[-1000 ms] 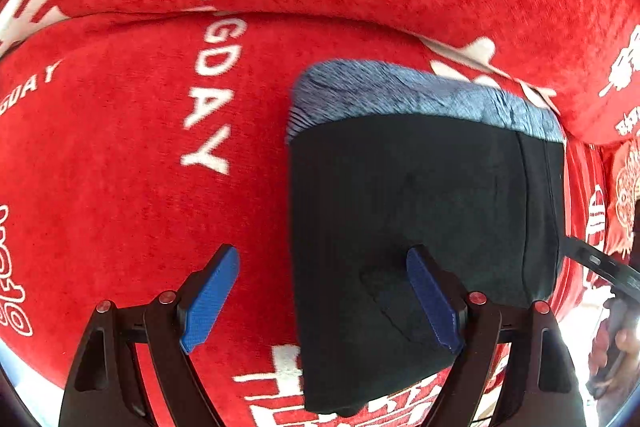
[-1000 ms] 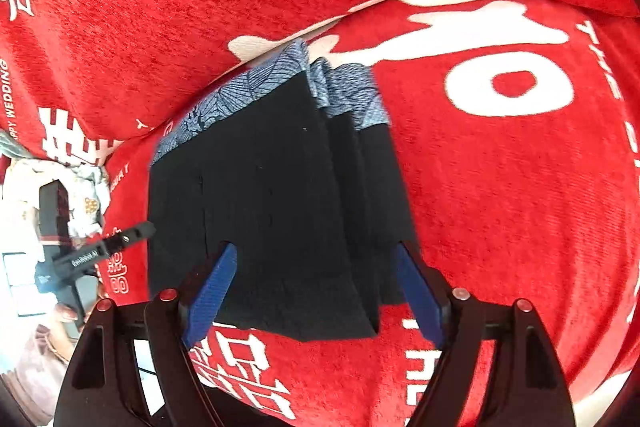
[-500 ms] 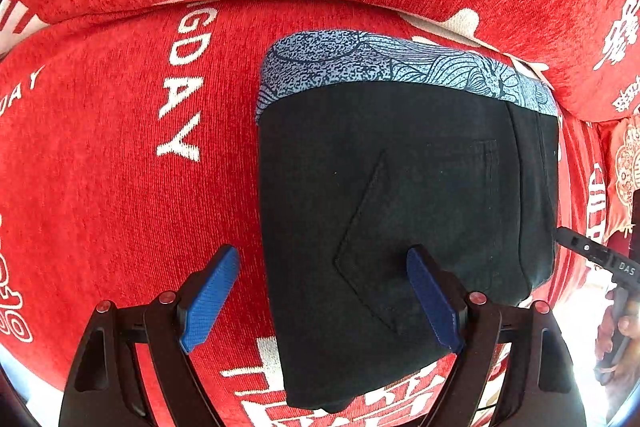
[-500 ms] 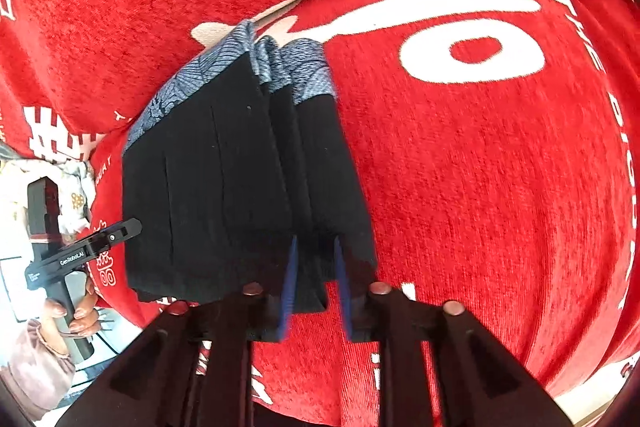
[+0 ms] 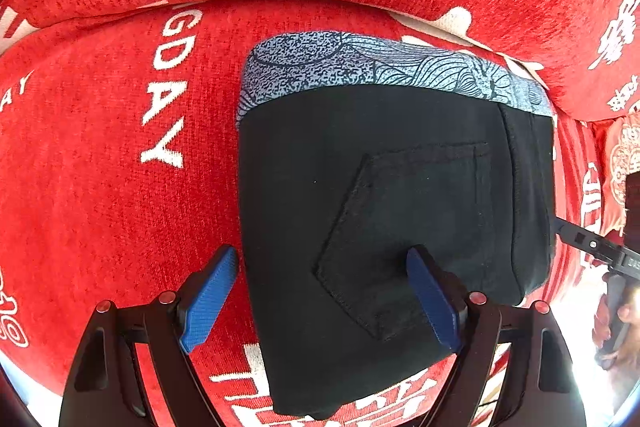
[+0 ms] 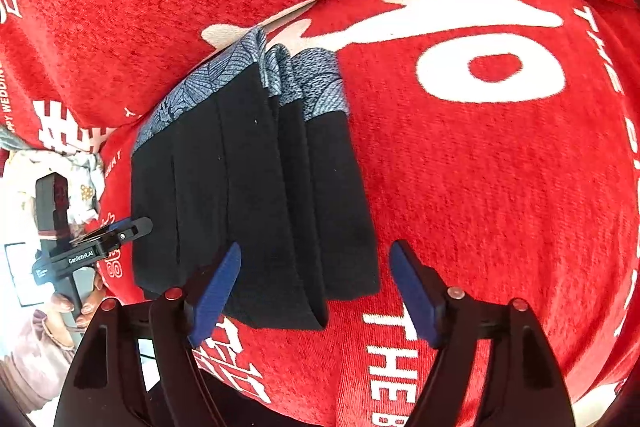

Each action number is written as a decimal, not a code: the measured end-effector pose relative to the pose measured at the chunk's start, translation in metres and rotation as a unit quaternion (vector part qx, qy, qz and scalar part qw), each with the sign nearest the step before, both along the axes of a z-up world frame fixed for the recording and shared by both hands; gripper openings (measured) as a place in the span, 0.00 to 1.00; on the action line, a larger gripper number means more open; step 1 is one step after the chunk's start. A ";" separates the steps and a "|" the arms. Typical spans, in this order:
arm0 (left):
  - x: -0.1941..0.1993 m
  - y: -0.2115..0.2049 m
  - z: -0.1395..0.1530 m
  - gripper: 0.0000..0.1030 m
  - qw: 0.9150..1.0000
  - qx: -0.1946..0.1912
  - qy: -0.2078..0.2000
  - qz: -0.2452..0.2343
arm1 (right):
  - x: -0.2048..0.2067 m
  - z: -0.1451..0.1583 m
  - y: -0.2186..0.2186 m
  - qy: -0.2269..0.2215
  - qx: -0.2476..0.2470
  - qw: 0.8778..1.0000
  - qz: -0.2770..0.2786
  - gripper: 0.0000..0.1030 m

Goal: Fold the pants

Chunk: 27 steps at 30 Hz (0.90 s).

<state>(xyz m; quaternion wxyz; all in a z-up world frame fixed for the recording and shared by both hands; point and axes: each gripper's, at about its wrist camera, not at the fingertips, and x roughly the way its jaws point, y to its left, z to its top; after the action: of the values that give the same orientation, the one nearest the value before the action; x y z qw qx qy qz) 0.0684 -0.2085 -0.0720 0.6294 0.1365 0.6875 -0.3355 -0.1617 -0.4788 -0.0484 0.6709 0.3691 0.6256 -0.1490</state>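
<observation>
Red chenille cover (image 5: 100,187) with white lettering spread over the whole surface, a raised cushion ridge running along the far side (a sofa, by the look of it). Folded black pants (image 5: 380,207) lay flat on the cover, blue-grey patterned waistband (image 5: 360,67) at the far end, against the foot of the ridge. A stitched back pocket (image 5: 400,227) faced up in the left wrist view.

Left hand-held gripper (image 5: 324,301) was spread wide, blue pads apart, nothing between them gripped; its right pad sat over the pocket, its left pad over bare cover just left of the pants' edge.

Right hand-held gripper (image 6: 316,297) was also released, fingers wide apart. Its left pad hovered over the near end of the pants (image 6: 248,207), its right pad over red cover (image 6: 500,187) to the right. From this side the pants showed as stacked layers, edges stepped.

The left hand-held gripper (image 6: 138,227) was visible at the left of the right wrist view, its tip at the pants' left edge.
</observation>
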 end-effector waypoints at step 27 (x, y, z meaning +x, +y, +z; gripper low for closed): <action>-0.002 -0.031 -0.018 0.70 0.994 -0.102 0.034 -0.026 | 0.023 -0.054 -0.036 -0.058 0.144 0.988 0.000 0.60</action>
<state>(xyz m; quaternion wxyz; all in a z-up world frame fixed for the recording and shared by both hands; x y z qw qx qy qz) 0.0667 -0.2390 -0.0902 0.6076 0.0780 0.6666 -0.4247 -0.1386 -0.5152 -0.1027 0.6460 0.4698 0.6007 -0.0351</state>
